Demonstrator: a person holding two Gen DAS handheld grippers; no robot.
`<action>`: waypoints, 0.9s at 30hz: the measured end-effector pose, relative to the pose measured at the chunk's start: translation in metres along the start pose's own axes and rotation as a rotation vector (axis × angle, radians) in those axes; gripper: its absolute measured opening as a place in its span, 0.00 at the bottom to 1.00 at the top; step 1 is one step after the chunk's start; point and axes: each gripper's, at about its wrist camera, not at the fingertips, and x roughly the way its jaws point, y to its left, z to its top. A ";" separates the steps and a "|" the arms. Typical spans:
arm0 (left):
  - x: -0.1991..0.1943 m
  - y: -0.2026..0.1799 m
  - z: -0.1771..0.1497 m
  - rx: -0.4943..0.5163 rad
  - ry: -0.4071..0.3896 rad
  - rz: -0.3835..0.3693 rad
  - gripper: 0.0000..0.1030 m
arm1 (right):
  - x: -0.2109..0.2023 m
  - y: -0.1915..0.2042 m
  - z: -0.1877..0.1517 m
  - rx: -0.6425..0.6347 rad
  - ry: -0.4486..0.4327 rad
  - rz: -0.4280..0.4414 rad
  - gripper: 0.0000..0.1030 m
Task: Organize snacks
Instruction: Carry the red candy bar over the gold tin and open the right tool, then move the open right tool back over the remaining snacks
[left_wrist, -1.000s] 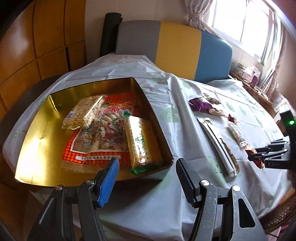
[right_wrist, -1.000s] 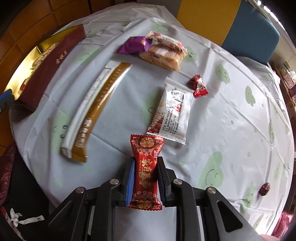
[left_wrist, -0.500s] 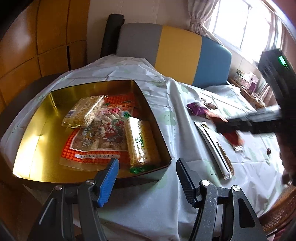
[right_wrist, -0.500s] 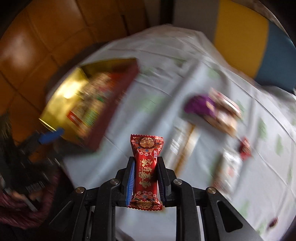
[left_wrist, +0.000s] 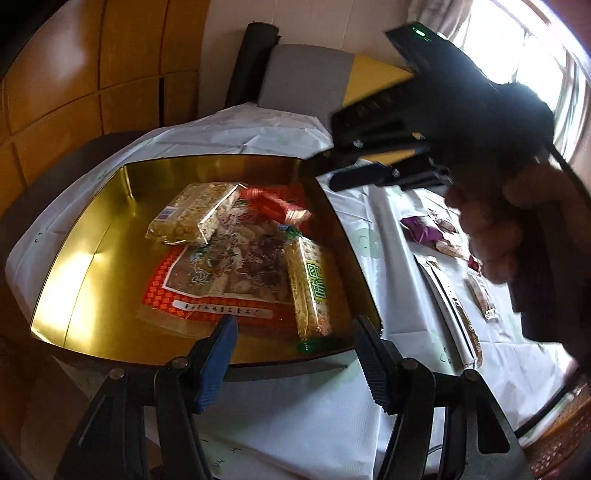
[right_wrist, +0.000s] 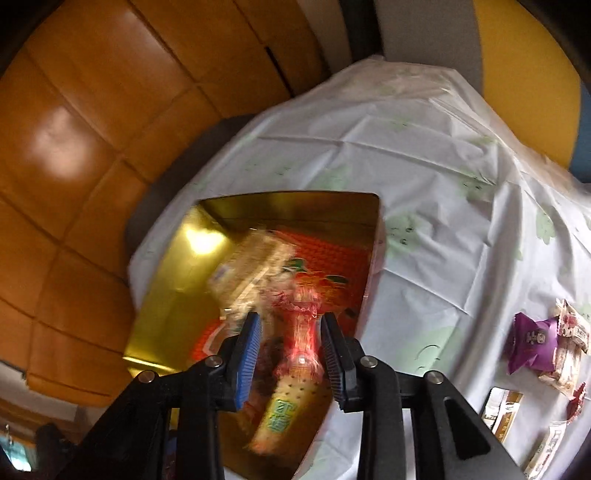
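A gold tin box (left_wrist: 92, 258) sits on the white tablecloth and holds several snack packs. My right gripper (right_wrist: 290, 349) hangs open above the box. The red candy packet (right_wrist: 304, 332) is blurred between and below its jaws, free of them. In the left wrist view the same red packet (left_wrist: 275, 203) lies over the packs at the far side of the box, under the right gripper's (left_wrist: 332, 177) tips. My left gripper (left_wrist: 295, 354) is open and empty at the near rim of the box.
On the cloth right of the box lie a purple packet (right_wrist: 532, 339), a long brown-and-white pack (left_wrist: 461, 317) and several small wrapped snacks (left_wrist: 480, 295). A grey, yellow and blue chair back (left_wrist: 306, 81) stands behind the table. Wood panelling is at the left.
My right gripper swung left from the table middle to above the box and opened. The red candy packet left its jaws and dropped into the box. My left gripper stayed put.
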 end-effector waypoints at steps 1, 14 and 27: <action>0.001 0.001 0.000 -0.003 0.002 -0.001 0.63 | 0.001 -0.001 -0.002 0.003 -0.004 -0.001 0.33; -0.001 -0.011 -0.003 0.034 0.009 0.007 0.63 | -0.043 -0.028 -0.060 -0.062 -0.051 -0.131 0.33; -0.004 -0.033 -0.008 0.108 0.018 0.012 0.65 | -0.103 -0.100 -0.130 0.004 -0.052 -0.315 0.35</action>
